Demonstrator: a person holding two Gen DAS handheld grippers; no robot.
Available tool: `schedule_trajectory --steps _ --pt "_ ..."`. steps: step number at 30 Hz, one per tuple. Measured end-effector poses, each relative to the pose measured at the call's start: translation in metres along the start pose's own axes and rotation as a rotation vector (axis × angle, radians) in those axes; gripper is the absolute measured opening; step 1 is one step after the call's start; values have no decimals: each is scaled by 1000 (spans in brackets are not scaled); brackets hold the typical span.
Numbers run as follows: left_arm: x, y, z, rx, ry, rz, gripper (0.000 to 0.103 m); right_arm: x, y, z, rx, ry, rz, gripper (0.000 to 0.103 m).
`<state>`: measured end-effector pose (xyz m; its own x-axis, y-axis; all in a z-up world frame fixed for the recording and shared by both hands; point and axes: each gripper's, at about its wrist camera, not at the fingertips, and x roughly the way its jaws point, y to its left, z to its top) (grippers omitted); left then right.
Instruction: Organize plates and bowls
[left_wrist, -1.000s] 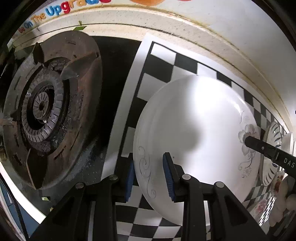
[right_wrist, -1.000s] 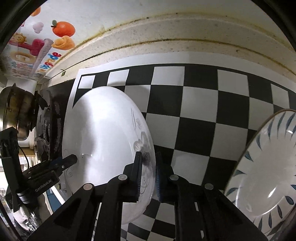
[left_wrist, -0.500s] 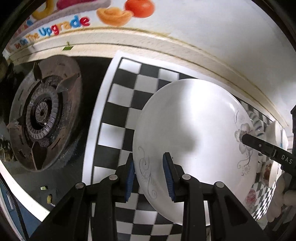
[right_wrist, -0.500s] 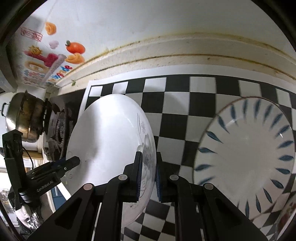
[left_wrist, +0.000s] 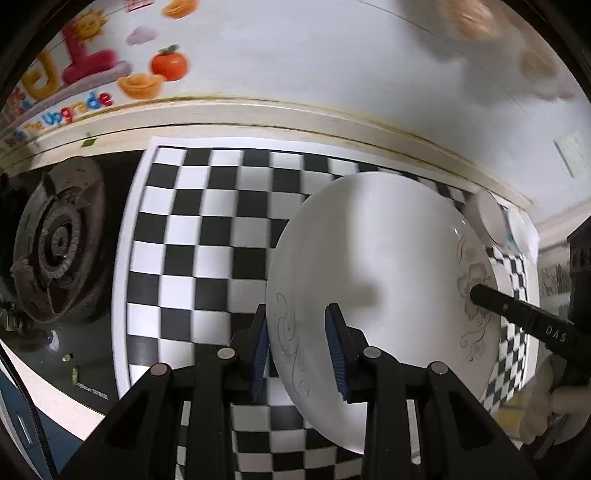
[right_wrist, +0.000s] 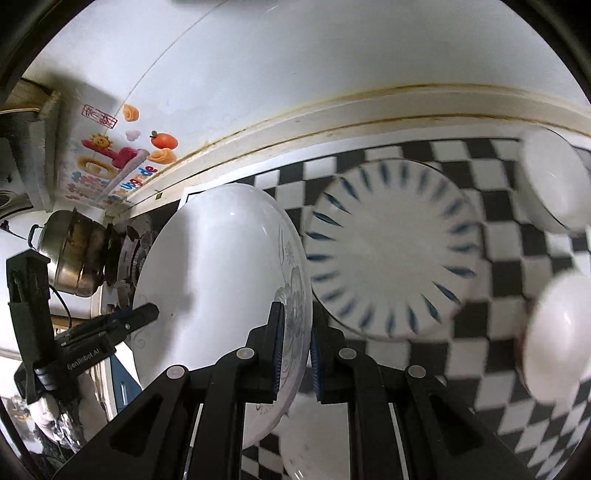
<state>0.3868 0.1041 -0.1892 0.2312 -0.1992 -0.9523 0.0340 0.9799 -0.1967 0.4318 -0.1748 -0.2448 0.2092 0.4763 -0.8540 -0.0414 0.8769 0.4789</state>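
Lifted and carried clear of the burner (left_wrist: 55, 243): white floral plate (left_wrist: 384, 273), rim pinched by left gripper (left_wrist: 299, 347) and right gripper (right_wrist: 295, 354), for stacking on the blue-petal plate (right_wrist: 388, 251).

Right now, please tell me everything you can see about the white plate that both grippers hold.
The white plate is round, shallow and glossy, seemingly ceramic, with grey scroll and flower drawings near its rim. It looks whole and clean. It is tilted in the air above the checkered mat, not resting on it. The left gripper is shut on one edge and the right gripper on the opposite edge, each with one blue pad on either face. Nothing else touches it.
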Motion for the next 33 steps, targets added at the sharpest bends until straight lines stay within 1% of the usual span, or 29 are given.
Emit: schedule_trajectory --steps 6,10,13,19,24,33 --pt "1 -44 -21 84 17 -20 27 -43 -39 -48 53 -27 -18 15" --pt "14 -65 -38 134 58 -33 27 -62 -66 -78 98 -42 -31 15" --pt "26 -81 -49 162 90 -33 27 -67 -85 -98 131 -37 -43 15" --pt "52 -98 -70 195 149 -20 27 -61 -115 -129 183 6 -63 15" --pt "71 -99 -81 193 187 -2 27 -51 -131 -145 201 28 -72 15" --pt "90 -93 -93 180 230 39 27 -28 -138 -152 191 70 -76 15"
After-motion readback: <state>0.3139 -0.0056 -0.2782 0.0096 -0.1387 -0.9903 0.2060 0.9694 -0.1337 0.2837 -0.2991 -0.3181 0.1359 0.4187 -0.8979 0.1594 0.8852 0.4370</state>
